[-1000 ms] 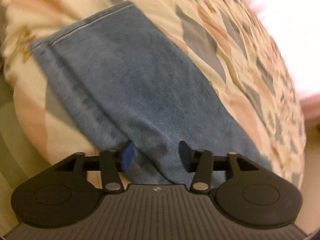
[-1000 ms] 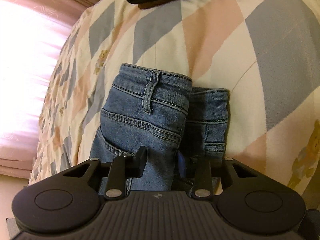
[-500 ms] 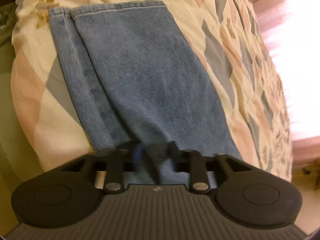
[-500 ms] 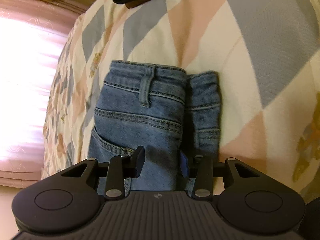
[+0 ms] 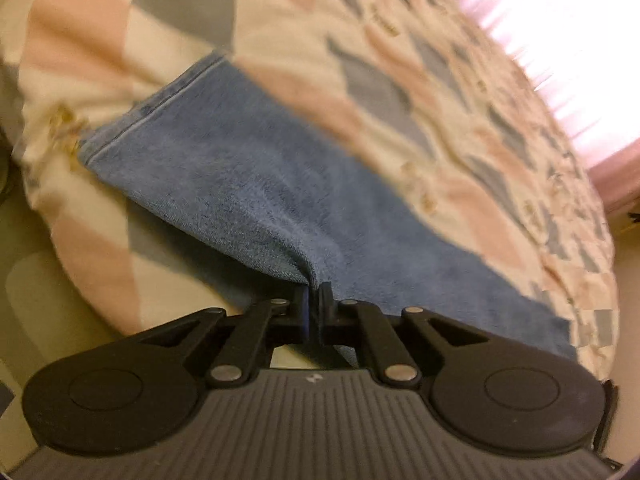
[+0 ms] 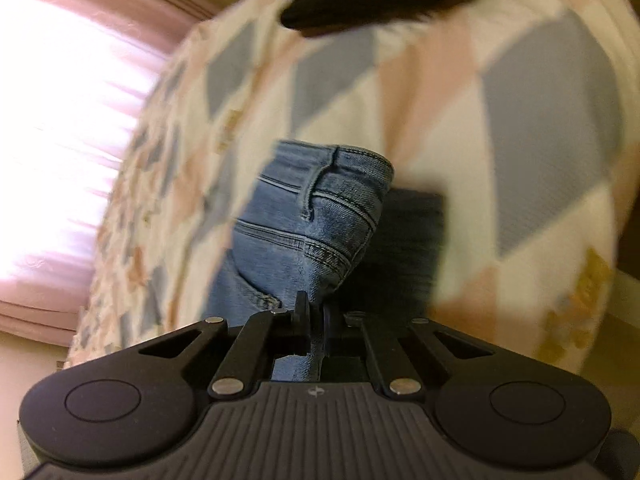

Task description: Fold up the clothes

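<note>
Two sets of tongs, both gaping around loose denim a second ago, are now pinching down tight. The left tongs (image 5: 314, 300) are sitting fully closed on a raised ridge of the jeans (image 5: 248, 184), where earlier the blue pads were standing wide apart over flat cloth. The right tongs (image 6: 316, 312) are likewise clamping shut on a fold of the jeans (image 6: 312, 220) just below the waistband; a second ago they were standing partly open astride that edge. Cloth is now tenting up toward both pinch points instead of lying flat.

Jeans are lying on the quilt (image 5: 380, 60), a patchwork of cream, pink and grey diamonds covering the bed. Their long axis is running along the quilt's near edge. In the left wrist view the leg is stretching away from the tongs up and to the left, ending in the stitched hem (image 5: 160, 96) near the quilt's corner. In the right wrist view the waistband end is pointing away from the tongs, belt loop (image 6: 316, 188) upright, with a darker folded layer lying just right of it on the quilt (image 6: 520, 140).

Beyond the waistband, at the quilt's far edge, a dark object (image 6: 360, 4) is resting, blurred. A bright pink curtain (image 6: 60, 120) is glowing past the quilt's far side.
</note>
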`<state>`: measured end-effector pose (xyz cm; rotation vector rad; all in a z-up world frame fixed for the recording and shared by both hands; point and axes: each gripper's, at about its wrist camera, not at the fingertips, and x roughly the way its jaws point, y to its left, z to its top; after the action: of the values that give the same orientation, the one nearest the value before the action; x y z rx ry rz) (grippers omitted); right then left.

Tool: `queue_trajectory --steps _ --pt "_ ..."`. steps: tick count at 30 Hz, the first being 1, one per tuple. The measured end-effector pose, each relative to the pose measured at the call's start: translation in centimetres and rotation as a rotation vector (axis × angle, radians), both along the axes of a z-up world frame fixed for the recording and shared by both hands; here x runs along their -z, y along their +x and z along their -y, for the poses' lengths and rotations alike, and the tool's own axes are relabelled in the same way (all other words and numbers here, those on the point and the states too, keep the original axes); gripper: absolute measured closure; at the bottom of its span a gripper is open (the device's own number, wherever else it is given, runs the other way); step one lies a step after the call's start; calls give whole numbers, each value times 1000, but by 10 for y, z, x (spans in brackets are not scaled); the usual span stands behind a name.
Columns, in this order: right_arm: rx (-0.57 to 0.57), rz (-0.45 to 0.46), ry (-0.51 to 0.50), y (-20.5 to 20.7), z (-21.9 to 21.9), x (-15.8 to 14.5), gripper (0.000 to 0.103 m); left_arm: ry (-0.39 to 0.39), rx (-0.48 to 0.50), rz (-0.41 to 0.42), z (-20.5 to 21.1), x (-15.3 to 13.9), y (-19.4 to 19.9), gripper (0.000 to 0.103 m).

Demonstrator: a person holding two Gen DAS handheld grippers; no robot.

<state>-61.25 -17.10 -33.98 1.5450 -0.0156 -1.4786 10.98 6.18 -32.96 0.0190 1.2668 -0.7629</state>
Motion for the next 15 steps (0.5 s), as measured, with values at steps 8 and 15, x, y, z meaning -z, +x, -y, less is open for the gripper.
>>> queue_trajectory --steps 8,15 --pt "47 16 28 -3 -2 30 68 74 19 8 3 27 -3 98" --pt "22 -97 100 -1 0 27 66 146 42 66 3 13 -8 85"
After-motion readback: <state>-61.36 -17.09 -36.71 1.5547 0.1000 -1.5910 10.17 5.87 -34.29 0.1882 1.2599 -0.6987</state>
